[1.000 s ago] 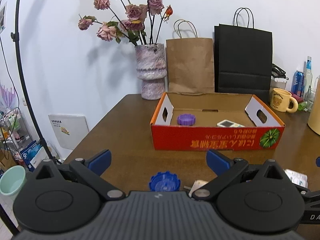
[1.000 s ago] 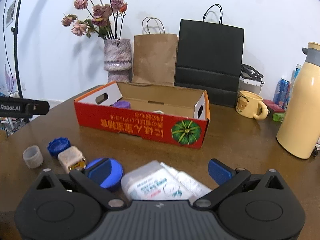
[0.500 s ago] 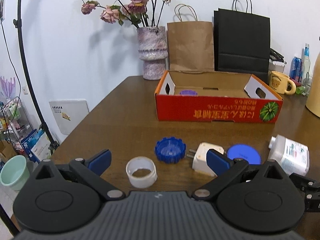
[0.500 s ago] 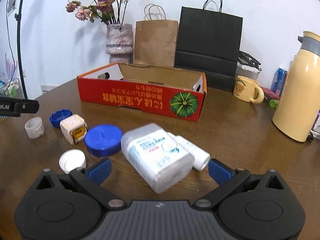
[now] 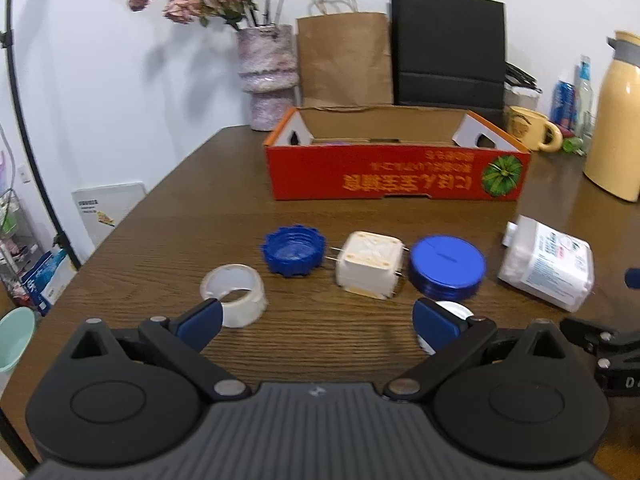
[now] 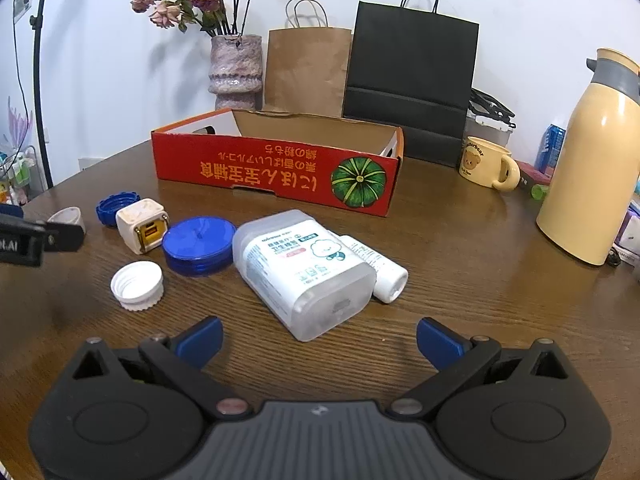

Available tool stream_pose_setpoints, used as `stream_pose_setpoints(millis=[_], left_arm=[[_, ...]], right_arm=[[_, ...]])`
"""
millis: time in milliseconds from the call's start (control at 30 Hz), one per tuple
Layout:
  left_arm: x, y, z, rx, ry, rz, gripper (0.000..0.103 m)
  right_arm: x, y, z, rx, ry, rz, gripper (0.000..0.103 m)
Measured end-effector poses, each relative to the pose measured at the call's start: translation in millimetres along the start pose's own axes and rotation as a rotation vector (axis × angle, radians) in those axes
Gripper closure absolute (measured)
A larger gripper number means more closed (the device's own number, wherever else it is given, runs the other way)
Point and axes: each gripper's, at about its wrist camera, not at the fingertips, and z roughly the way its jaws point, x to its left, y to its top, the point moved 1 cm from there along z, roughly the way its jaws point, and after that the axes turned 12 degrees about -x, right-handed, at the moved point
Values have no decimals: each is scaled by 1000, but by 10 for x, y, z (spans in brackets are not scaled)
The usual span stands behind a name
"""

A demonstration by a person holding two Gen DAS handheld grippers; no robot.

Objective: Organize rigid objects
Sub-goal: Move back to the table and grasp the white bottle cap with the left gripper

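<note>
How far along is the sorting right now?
Mostly undone. A purple item barely shows inside the red box. Both the left gripper and right gripper are open and empty. Left on the table: blue cap, charger, blue lid, translucent cup, white cap, wipes container, small bottle.

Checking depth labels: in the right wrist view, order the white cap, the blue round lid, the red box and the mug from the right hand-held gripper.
1. White cap, near left.
2. Blue round lid, left of centre.
3. Red box, centre.
4. Mug, far right.
</note>
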Motion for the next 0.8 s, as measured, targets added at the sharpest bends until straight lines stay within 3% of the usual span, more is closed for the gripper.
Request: stream_pose_setpoints(millis=[267,600,700,767,800], left_arm=[[-351,-112,172,48,-63,36,0],[-552,-150,289,53,-56,45,1],[-573,-178,299,61,-64,43,29],[-556,-179,271,54,-104,14,61],[-560,-176,260,49,-112,13,62]], right_arm=[[-124,-15,67,7,-15,-12,0],[-183,-24,145,6,10,-16,0],[-187,-31,171,7,17,-11,0],[-185,-36,186,11,18,-11,0],[-187,-38,189,12,19,-11,0]])
